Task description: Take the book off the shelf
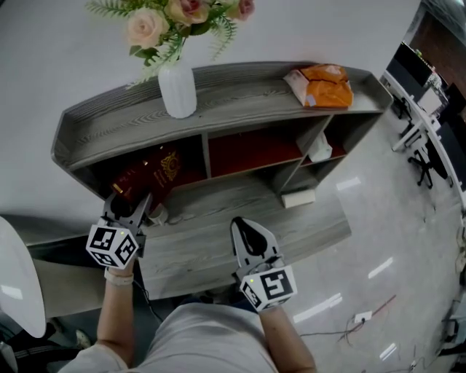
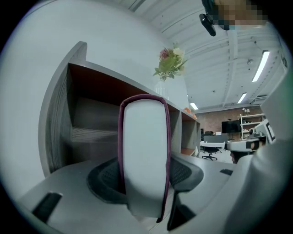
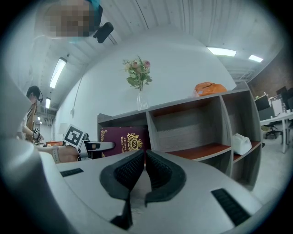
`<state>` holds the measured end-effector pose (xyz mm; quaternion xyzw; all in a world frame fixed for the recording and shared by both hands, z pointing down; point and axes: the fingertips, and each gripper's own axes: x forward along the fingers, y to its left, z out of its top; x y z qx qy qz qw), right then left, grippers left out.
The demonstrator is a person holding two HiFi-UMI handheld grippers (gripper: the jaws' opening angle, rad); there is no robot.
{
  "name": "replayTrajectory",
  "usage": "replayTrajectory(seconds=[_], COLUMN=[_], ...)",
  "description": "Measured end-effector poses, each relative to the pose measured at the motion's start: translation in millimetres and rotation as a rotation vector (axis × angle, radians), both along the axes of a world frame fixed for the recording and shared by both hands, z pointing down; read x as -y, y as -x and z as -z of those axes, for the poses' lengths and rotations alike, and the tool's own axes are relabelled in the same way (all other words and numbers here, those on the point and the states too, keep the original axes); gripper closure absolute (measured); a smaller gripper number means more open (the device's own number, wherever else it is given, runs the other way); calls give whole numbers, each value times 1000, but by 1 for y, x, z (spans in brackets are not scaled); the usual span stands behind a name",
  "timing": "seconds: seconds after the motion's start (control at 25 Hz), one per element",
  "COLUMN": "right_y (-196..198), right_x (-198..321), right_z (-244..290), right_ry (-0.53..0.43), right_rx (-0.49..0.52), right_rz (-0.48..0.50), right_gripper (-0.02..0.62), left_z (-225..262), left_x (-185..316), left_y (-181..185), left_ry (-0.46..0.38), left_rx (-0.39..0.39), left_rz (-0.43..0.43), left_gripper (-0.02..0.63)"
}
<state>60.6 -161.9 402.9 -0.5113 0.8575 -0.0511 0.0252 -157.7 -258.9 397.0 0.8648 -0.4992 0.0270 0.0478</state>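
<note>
Between the pads of the left gripper [image 1: 131,195]: the book [image 2: 144,155], pinched across its thickness, one maroon cover against each pad, pale page edges facing the camera. Jaws partway closed, set to the book's width. Held at the mouth of the left compartment of the shelf [image 1: 240,91], leaning, gold crest on the front cover turned outward. Lower end of the book lost behind the gripper body in the head view; gold lettering too small to read; back of that compartment in shadow.

Further right, over the low grey board [image 1: 218,240] in front of the shelf: right gripper [image 1: 237,222], jaws drawn together with only a sliver between the pads, nothing in them, well apart from the book.

On the shelf top: white vase [image 1: 177,91] of flowers [image 1: 167,18], blooms cut off at the upper edge, and an orange packet [image 1: 320,84] toward the right end.
</note>
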Motion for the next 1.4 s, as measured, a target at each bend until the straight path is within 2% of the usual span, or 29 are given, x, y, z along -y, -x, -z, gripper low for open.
replayTrajectory(seconds=[0.44,0.84,1.16,1.4], right_y=[27,66,89,85], right_x=[-5,0,6,10], right_z=[-1,-2,-4,-8], right_ry=[1,-1,0,11], right_rx=[8,31,44,43], right_rz=[69,148,195,178], right_gripper=[574,574,574,574], left_z=[1,1,-21,-42], left_x=[-59,-111,-136,-136], left_y=[9,18,26,20], left_ry=[-8,-66,-23,24], left_rx=[-2,67,95,106], left_rz=[4,-10,-10,-36], left_gripper=[359,360,362,365])
